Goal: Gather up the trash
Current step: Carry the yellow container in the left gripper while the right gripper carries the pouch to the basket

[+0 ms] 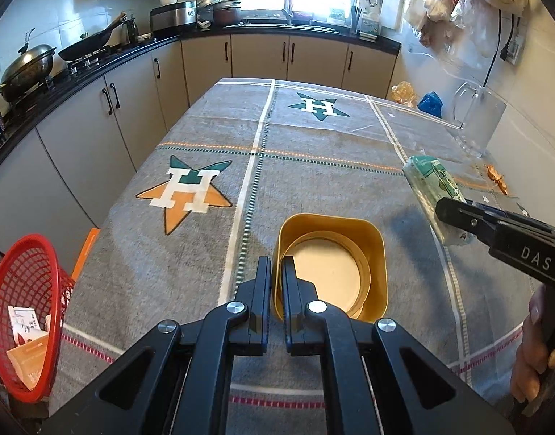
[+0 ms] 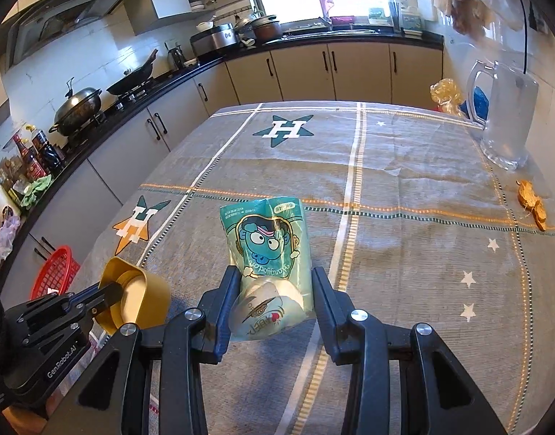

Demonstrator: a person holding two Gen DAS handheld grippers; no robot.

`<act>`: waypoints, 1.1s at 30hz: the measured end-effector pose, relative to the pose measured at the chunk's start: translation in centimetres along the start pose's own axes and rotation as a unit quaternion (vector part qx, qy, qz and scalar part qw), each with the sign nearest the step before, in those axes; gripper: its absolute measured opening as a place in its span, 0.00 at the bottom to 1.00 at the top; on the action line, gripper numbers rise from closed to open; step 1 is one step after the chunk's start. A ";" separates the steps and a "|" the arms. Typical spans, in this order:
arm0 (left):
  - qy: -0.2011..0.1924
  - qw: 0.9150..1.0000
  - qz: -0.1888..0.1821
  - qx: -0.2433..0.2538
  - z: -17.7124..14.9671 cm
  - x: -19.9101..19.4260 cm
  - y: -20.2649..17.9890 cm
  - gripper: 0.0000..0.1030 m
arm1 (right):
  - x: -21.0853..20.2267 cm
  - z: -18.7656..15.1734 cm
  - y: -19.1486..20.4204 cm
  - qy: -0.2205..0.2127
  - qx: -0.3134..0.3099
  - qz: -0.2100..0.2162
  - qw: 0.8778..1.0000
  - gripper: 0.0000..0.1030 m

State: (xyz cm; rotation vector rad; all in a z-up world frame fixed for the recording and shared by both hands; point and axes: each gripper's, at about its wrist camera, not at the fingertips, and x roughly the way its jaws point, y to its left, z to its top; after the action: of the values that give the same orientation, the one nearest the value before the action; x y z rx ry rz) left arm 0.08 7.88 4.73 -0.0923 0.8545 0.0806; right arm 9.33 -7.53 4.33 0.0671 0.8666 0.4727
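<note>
My left gripper [image 1: 276,266] is shut on the near wall of a yellow plastic cup [image 1: 332,264] with a cream lid inside, held over the table's near side. In the right wrist view the cup [image 2: 140,297] sits at lower left in that gripper. My right gripper [image 2: 275,277] is shut on a green cartoon-printed tissue pack [image 2: 268,246], held above the cloth. The pack also shows in the left wrist view [image 1: 435,190] at the right. A red trash basket [image 1: 22,311] with paper scraps stands beside the table's left edge, also in the right wrist view [image 2: 54,270].
The table carries a grey checked cloth [image 1: 313,152] with star prints. A clear glass pitcher [image 2: 505,116] stands at the far right. Orange peel scraps [image 2: 531,208] lie on the right edge. Kitchen counters with pans [image 1: 27,69] run along the left and back.
</note>
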 end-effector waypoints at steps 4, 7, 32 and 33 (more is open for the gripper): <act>-0.006 1.000 0.001 -0.005 -0.4 -0.8 0.6 0.05 | -0.5 0.1 0.3 -0.005 -0.002 0.008 1.000 0.42; -0.010 1.000 0.000 -0.008 -0.6 -1.5 1.1 0.05 | -0.6 0.1 0.6 -0.003 0.005 0.020 1.000 0.42; -0.056 0.997 0.013 -0.061 -3.6 -8.6 8.3 0.06 | -4.1 -2.8 9.5 0.007 -0.028 0.075 0.997 0.42; -0.057 0.996 0.013 -0.064 -3.7 -8.8 8.7 0.06 | -4.2 -2.8 10.0 0.008 -0.032 0.075 0.997 0.42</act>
State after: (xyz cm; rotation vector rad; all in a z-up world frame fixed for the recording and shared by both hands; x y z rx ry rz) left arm -9.37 15.76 8.55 -0.1939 0.7359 0.1638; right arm 1.27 -0.76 7.95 0.0712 0.8645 0.6424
